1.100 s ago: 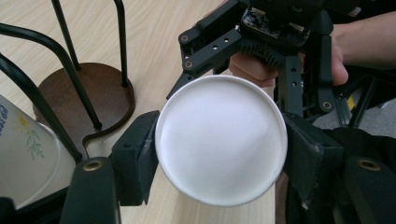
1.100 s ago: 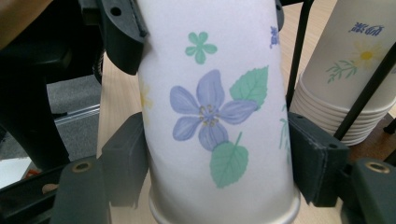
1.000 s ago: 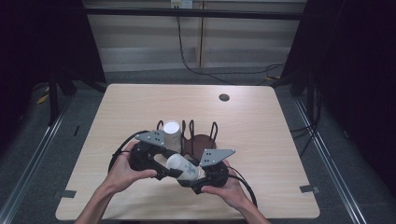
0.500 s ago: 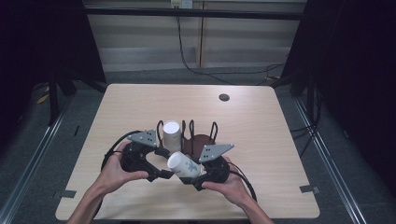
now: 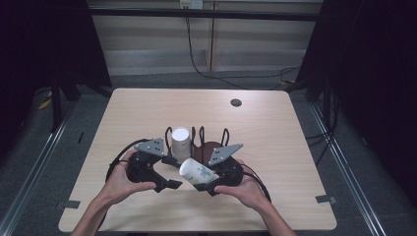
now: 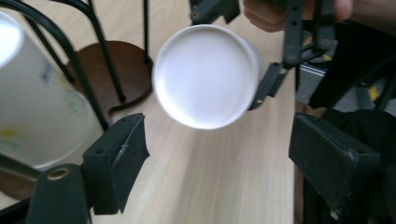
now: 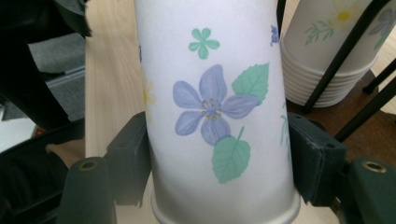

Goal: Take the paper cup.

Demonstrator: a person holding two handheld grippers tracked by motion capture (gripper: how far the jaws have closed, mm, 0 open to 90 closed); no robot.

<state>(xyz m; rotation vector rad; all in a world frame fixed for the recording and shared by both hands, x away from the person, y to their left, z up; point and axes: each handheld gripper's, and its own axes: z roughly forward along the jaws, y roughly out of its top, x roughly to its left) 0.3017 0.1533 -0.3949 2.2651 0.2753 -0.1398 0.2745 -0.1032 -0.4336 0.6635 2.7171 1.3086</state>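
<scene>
A flowered white paper cup (image 5: 197,171) lies tilted above the table's front middle, its bottom (image 6: 205,77) facing my left gripper. My right gripper (image 5: 206,177) is shut on it; its jaws have just been closing, and the pads (image 7: 133,158) press the cup's wall (image 7: 212,102) from both sides. My left gripper (image 5: 172,172) stands open just left of the cup. Its jaws have just been opening, and its pads (image 6: 119,158) are clear of the cup, nothing between them. A stack of upside-down cups (image 5: 180,141) sits in a black wire rack (image 5: 201,135).
The rack has a brown wooden base (image 5: 209,148) and stands just behind both grippers. In the right gripper view the stack of cups (image 7: 327,51) is at the upper right. A small dark round object (image 5: 236,103) lies near the table's far edge.
My left gripper's jaws have spread and drawn back from the cup's bottom end. The cup stays in my right gripper and has tipped up slightly.
</scene>
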